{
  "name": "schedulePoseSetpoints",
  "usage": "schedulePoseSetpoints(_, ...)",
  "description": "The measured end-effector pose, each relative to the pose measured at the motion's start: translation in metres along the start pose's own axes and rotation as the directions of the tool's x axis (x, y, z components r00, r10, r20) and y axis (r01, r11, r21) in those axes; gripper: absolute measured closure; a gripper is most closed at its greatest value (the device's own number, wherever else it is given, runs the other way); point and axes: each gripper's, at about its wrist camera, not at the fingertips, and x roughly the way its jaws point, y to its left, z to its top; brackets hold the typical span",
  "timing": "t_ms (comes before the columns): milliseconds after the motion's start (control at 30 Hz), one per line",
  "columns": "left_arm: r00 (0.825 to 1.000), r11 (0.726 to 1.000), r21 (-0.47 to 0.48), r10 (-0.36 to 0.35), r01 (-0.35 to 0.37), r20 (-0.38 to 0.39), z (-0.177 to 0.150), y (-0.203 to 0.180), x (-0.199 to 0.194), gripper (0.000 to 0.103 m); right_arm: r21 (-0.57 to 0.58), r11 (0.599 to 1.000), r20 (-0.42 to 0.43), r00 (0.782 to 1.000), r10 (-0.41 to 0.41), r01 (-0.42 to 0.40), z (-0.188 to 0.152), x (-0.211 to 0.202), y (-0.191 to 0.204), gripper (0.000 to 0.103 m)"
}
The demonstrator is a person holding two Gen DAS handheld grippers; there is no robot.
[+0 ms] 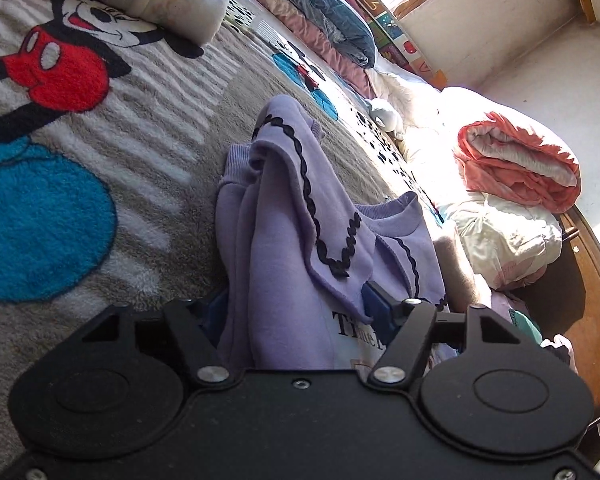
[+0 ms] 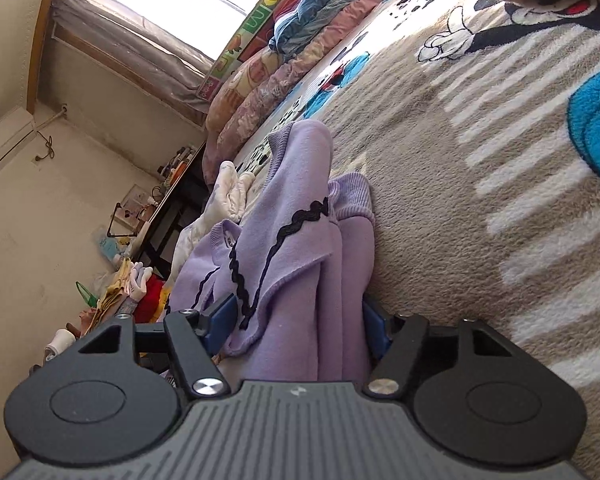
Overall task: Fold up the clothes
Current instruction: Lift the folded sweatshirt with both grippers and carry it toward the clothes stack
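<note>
Both the left gripper (image 1: pixel 296 312) and the right gripper (image 2: pixel 298 320) clenched bunched lilac sweatshirt (image 1: pixel 284 216) over the cartoon blanket (image 1: pixel 100 128) (each rolled sideways), so a tidy fold probably called for level, matched hands.

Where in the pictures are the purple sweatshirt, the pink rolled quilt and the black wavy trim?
purple sweatshirt (image 2: pixel 300 240): right wrist view, on the bunched body fabric.
pink rolled quilt (image 1: pixel 516 160): left wrist view, on its outer pink layer.
black wavy trim (image 1: pixel 300 184): left wrist view, along the collar flap's edge.
</note>
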Motion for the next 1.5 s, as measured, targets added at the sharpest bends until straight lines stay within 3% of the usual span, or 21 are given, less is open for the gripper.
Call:
schedulePoseSetpoints(67, 1.0, 0.999, -0.024, -0.028, 0.028, -0.003, 0.0, 0.002, -0.002, 0.056, 0.013, 1.0, -0.002, 1.0, 0.016, -0.016, 0.0, 0.0, -0.001, 0.05)
schedulePoseSetpoints(267, 0.993, 0.994, -0.009, -0.112, 0.112, 0.029, 0.008, -0.016, -0.013, 0.063, 0.063, 0.992, 0.065, 0.992, 0.104, -0.108, 0.0, -0.017, -0.002, 0.061)
schedulePoseSetpoints(433, 0.98, 0.98, 0.052, -0.194, 0.192, 0.039, 0.025, -0.056, -0.007, 0.063, 0.067, 0.977, 0.164, 0.969, 0.187, -0.2, 0.012, -0.042, 0.004, 0.063)
schedulePoseSetpoints(600, 0.951, 0.942, 0.138, -0.308, 0.306, -0.006, 0.05, -0.11, 0.029, 0.064, 0.063, 0.963, 0.31, 0.923, 0.23, -0.261, 0.04, -0.081, -0.006, 0.063)
schedulePoseSetpoints(733, 0.91, 0.883, 0.22, -0.406, 0.414, -0.083, 0.066, -0.161, 0.077, 0.064, 0.029, 0.966, 0.445, 0.869, 0.218, -0.257, 0.072, -0.115, -0.017, 0.063)
schedulePoseSetpoints(867, 0.86, 0.81, 0.289, -0.484, 0.51, -0.163, 0.075, -0.208, 0.128, 0.064, 0.008, 0.975, 0.593, 0.786, 0.175, -0.223, 0.099, -0.148, -0.038, 0.063)
schedulePoseSetpoints(933, 0.835, 0.768, 0.329, -0.511, 0.55, -0.203, 0.077, -0.229, 0.155, 0.064, -0.003, 0.984, 0.652, 0.746, 0.137, -0.179, 0.109, -0.162, -0.046, 0.063)
schedulePoseSetpoints(1033, 0.795, 0.726, 0.324, -0.554, 0.607, -0.248, 0.081, -0.245, 0.19, 0.064, -0.024, 0.996, 0.722, 0.688, 0.073, -0.08, 0.125, -0.173, -0.054, 0.063)
schedulePoseSetpoints(1200, 0.751, 0.692, 0.292, -0.595, 0.66, -0.286, 0.084, -0.257, 0.243, 0.065, -0.031, 0.999, 0.804, 0.595, -0.002, 0.044, 0.154, -0.177, -0.069, 0.063)
schedulePoseSetpoints(1367, 0.703, 0.658, 0.253, -0.635, 0.709, -0.319, 0.08, -0.263, 0.295, 0.064, -0.015, 0.992, 0.836, 0.546, -0.055, 0.124, 0.179, -0.178, -0.091, 0.063)
schedulePoseSetpoints(1500, 0.67, 0.64, 0.212, -0.66, 0.738, -0.341, 0.073, -0.266, 0.328, 0.064, 0.016, 0.981, 0.854, 0.509, -0.113, 0.191, 0.179, -0.181, -0.103, 0.063)
